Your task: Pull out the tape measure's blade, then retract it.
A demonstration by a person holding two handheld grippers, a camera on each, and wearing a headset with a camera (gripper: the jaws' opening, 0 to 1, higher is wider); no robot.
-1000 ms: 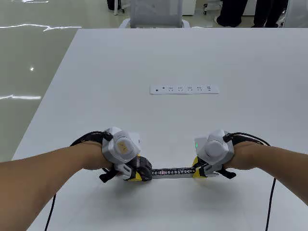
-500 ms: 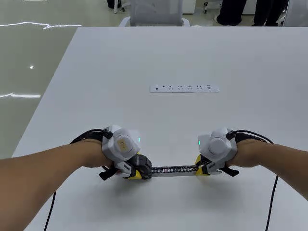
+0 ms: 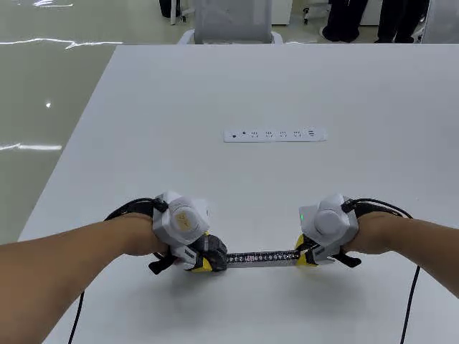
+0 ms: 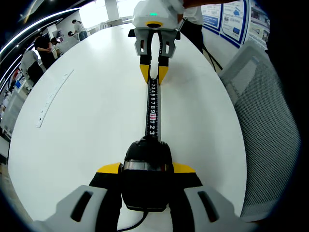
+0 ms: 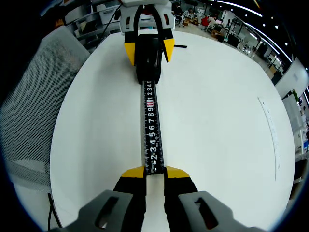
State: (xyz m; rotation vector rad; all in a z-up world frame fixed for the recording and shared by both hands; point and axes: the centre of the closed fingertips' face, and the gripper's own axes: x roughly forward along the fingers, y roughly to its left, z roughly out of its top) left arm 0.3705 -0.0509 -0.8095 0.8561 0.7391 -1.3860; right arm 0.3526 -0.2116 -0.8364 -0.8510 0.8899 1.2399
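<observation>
Since the earlier frames your right gripper has travelled rightward and more blade lies exposed; the left gripper has kept its place

1. Left side. Your left gripper clamps the case between its yellow tips, jaws closed against both sides. The case sits at the near edge of the table, low to the surface; contact with the table cannot be confirmed.

2. Centre. The blade runs straight from the case mouth toward the right gripper, printed face up. Its long axis lies left to right across your body, in line with both sets of jaws.

3. Right side. Your right gripper pinches the blade end, jaws narrow and closed on it. The hook itself is hidden between the tips.

4. Coming move. By judgement, extension is under way and retraction is not yet begun. Any further pull must follow the blade axis, directly away from the case. The right gripper alone holds the free end, so it does the travelling; the left anchors.

5. Surroundings. A power strip lies well apart, farther up the table. A chair stands at the far end. Cables trail from both grippers. Nothing stands in the pull line
</observation>
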